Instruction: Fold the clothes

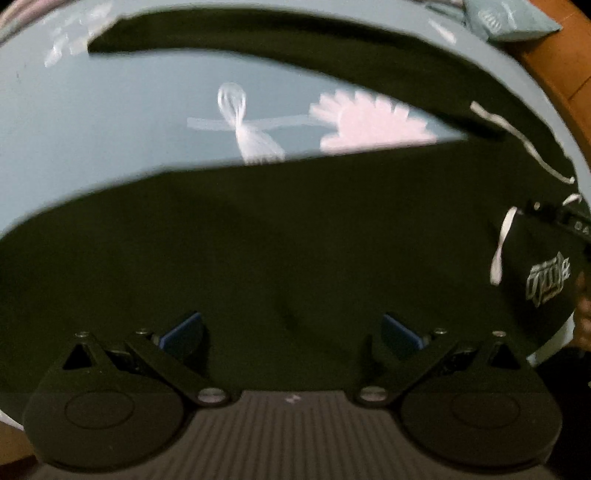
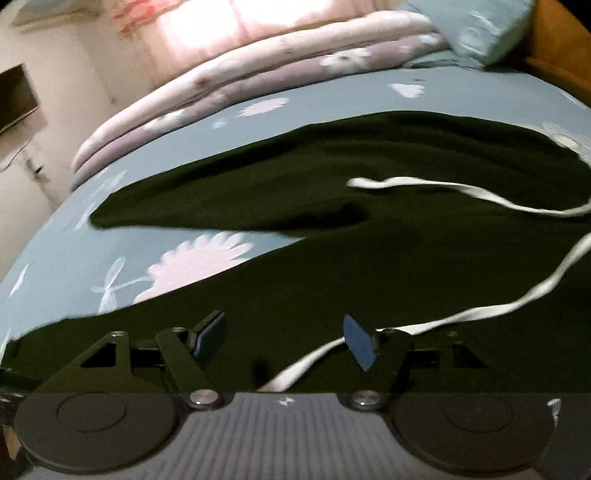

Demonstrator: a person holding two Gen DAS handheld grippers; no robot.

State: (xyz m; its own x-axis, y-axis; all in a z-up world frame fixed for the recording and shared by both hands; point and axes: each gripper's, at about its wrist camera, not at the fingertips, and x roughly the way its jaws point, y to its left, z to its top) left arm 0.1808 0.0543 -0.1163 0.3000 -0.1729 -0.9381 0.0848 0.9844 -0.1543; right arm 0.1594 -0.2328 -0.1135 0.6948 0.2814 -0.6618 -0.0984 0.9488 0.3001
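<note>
Left wrist view: the left tool (image 1: 291, 332) has its jaws apart with nothing pinched, hanging right over the dark green garment (image 1: 258, 240), which is spread flat on the blue flowered bed sheet (image 1: 92, 122). One long narrow part of it (image 1: 258, 48) runs toward the far side of the bed, and a white drawstring (image 1: 517, 136) trails near the bed's right edge by the wooden bed frame (image 1: 554, 74). Right wrist view: the right tool (image 2: 284, 339) is also apart and gripping nothing, though the drawstring (image 2: 480, 310) runs just past its right pad (image 2: 360, 341) and under the tool. Folded quilts (image 2: 258, 74) and a pillow (image 2: 480, 33) sit at the far end of the bed. My take: for a clean fold, tuck that loose string onto the fabric first, then pinch only the cloth at matching edge spots with both tools, so the fold line comes out straight and the sheet doesn't get dragged along.
</note>
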